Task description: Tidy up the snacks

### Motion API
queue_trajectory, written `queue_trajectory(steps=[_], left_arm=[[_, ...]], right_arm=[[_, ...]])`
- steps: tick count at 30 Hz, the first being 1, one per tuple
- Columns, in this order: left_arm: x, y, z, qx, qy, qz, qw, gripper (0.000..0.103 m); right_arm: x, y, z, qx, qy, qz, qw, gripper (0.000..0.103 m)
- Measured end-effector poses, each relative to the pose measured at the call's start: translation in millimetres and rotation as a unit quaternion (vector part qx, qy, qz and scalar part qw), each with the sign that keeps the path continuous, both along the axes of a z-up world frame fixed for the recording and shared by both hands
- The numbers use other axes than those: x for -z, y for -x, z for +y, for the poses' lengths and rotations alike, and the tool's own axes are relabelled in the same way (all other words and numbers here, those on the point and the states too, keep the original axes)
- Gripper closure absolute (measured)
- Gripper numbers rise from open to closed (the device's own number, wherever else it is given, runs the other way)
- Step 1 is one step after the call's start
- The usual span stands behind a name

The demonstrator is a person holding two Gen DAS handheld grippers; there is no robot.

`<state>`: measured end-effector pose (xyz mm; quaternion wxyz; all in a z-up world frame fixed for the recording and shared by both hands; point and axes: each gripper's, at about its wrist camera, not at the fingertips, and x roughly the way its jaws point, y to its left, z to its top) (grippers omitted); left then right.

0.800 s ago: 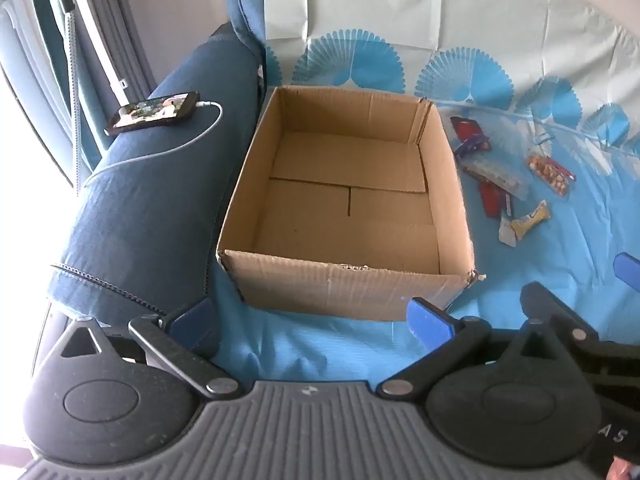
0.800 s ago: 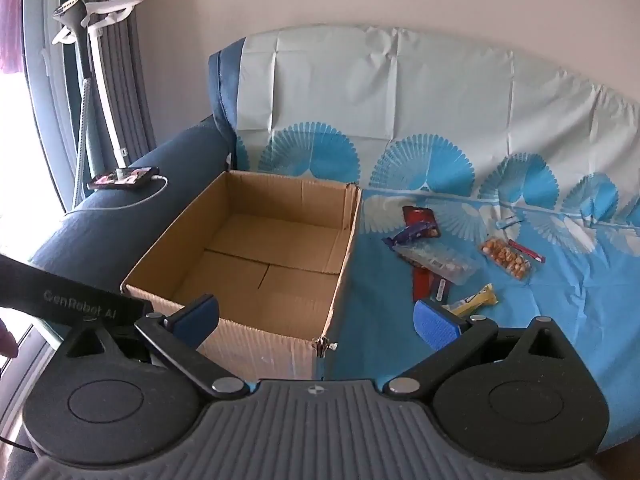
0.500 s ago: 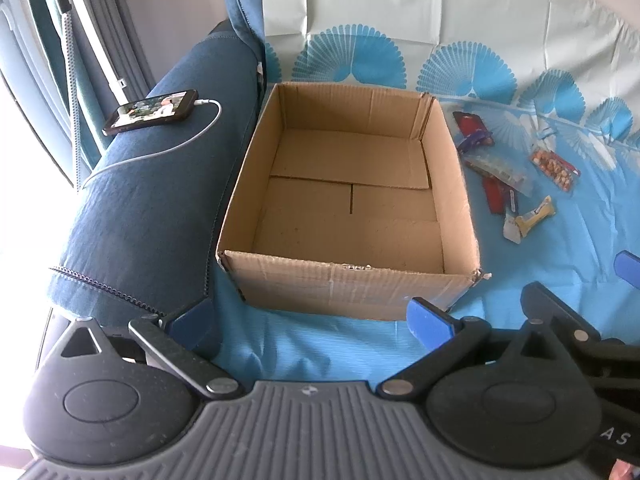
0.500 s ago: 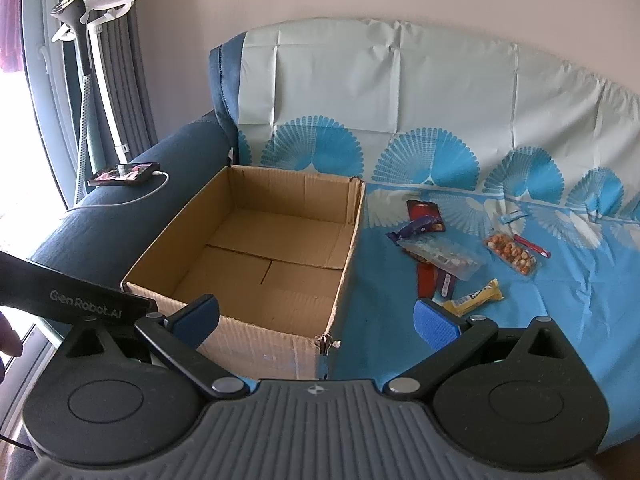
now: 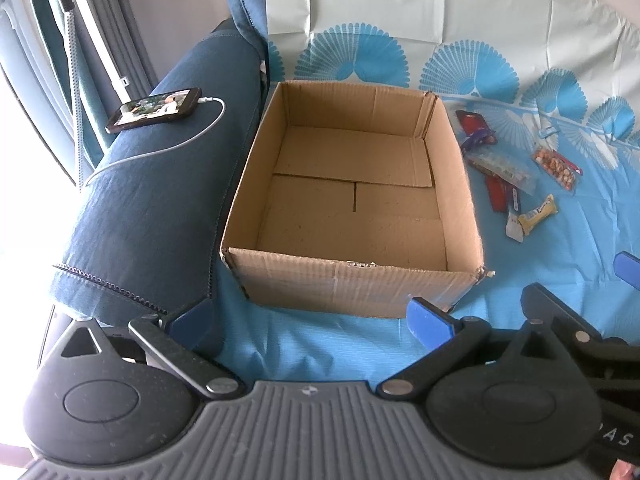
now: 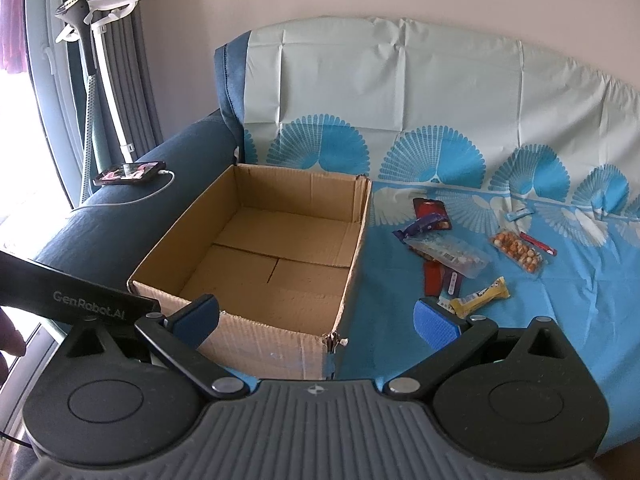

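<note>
Cardboard box w/ nothing inside, snacks beside, both grippers' fingers spread.

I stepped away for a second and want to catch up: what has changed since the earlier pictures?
Only slight camera drift: the right gripper eased a little nearer the snacks. Nothing was gripped or released. The left gripper stays open and empty, the cardboard box still holds nothing, and the phone lies on the armrest as before.
</note>
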<state>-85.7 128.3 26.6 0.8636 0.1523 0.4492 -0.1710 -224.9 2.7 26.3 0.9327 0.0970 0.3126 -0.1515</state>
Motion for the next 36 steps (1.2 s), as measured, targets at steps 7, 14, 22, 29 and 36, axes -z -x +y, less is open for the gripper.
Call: queue_trajectory(steps=[7,14,22,29,36], left_arm=[[-0.1,-0.9,0.4,-0.003,-0.002,-0.002,1.0000,0.000],[-0.7,-0.1,-0.9,-0.002,-0.006,-0.004,1.0000,0.000],[-1.9,-4.5,-5.7,-0.004,-0.016,-0.007,0.9998,0.000],[-8.5,-15.9,-20.5,-0.001,-0.017,-0.005,0.9998,0.000],[-17.5,-31.7,-48.3,-0.008,-0.022,-0.003,0.9997,0.000]], right_arm=[[1.9,0.8,-1.9,-0.005,-0.002,-0.004,1.000,0.000],[5.1,1.0,-4.8,0.000,-0.001,-0.014,1.000,0.000],[11.6,3.9,-21.4,0.014,-0.014,-0.034,0.999,0.000],[27.4,10.7,-74.7,0.088,-0.023,-0.038,0.995,0.000],[92.5,-5.7,-158.3,0.215,-0.074,0.000,0.974,0.000]])
